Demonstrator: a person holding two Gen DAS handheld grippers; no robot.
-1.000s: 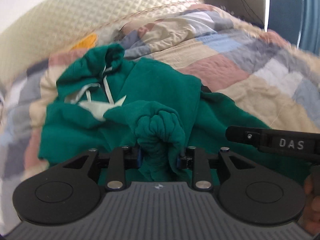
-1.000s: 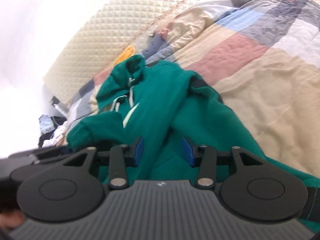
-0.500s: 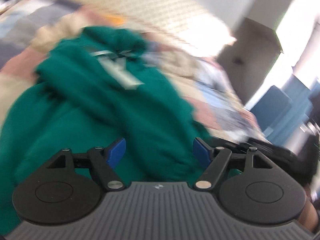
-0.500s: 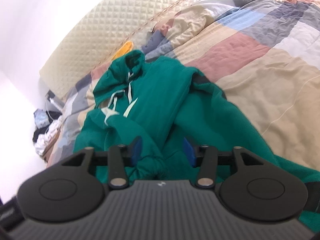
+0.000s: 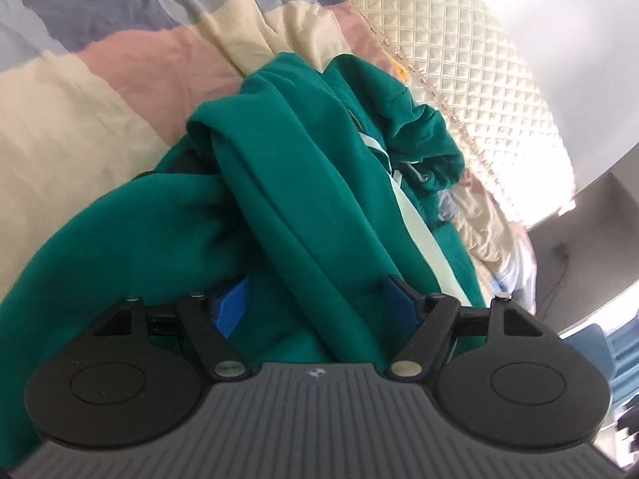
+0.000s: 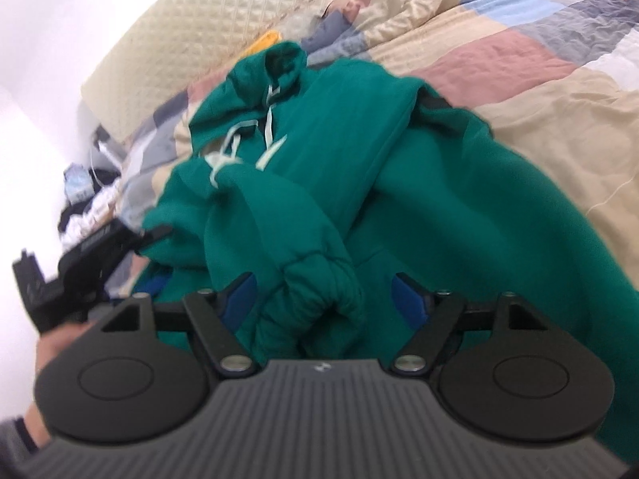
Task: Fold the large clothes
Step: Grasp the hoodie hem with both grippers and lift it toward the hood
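Observation:
A green hoodie (image 6: 439,207) with white drawstrings (image 6: 267,119) lies crumpled on the bed, hood toward the headboard. In the left wrist view the hoodie (image 5: 303,183) fills the middle, a folded ridge of it running between the jaws of my left gripper (image 5: 315,291). Those jaws stand wide and are closing slightly, the blue pads (image 5: 231,303) clear of the cloth. My right gripper (image 6: 323,287) is opening, with a bunched sleeve cuff (image 6: 315,279) lying loose between its jaws. The left gripper (image 6: 80,263) and the hand holding it show at the right view's left edge.
A patchwork quilt (image 6: 539,60) covers the bed under the hoodie. A cream quilted headboard (image 5: 479,60) rises behind the hood. Clothes and small items (image 6: 80,199) lie piled beside the bed at the left. A blue curtain (image 5: 623,351) hangs at the far right.
My left gripper let go of the bunched sleeve cuff, rolled over and swung across to the hoodie's side. The right jaws spread wider, and the cuff now lies between them.

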